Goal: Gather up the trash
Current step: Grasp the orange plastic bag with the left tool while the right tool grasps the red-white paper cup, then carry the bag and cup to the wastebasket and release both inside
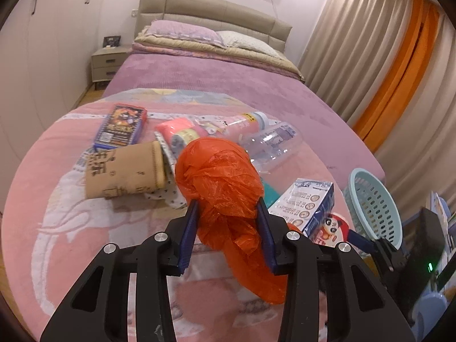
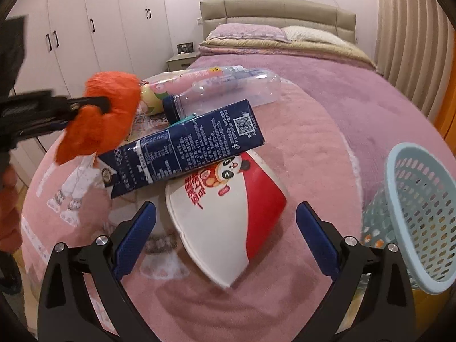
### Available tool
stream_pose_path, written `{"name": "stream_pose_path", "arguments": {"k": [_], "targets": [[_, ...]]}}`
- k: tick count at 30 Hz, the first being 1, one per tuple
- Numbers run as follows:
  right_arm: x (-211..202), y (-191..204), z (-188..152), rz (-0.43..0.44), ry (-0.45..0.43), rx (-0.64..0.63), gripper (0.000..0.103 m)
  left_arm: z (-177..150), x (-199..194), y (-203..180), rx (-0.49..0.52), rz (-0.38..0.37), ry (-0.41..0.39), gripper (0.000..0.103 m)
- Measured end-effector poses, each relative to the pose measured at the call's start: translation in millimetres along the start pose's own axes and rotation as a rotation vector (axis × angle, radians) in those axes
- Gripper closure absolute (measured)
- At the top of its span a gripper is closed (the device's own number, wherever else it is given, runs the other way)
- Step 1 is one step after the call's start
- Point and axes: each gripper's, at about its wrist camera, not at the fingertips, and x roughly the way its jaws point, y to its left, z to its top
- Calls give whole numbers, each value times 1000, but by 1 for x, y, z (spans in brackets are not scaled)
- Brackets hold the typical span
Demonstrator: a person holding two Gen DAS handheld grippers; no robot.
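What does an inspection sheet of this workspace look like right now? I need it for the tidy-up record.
Surface: pink blanket on a bed.
Job's things: orange plastic bag; navy carton lying over a panda paper bowl; clear bottle; brown paper cup; blue basket at the bed's right edge.
Clutter: tin box behind the cup.
Grippers: left claw shut on the bag; right claw open, bowl between its fingers.
Cables: nothing seen.
Surroundings: wardrobe, curtains.
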Motion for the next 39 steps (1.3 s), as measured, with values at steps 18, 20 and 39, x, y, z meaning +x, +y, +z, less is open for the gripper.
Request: {"name": "stream_pose_path", "arguments": {"k": [18,20,39], "targets": [[14,26,2,-52,40,-81,17,-8,-22,10,-14,7,-35,65],[10,25,-1,-43,36,-78,17,-9,-24,10,-16,5,-38,65],[-94,-46,1,-79,-138,127,18,-6,-28,-75,175,-148,-78,66]]}}
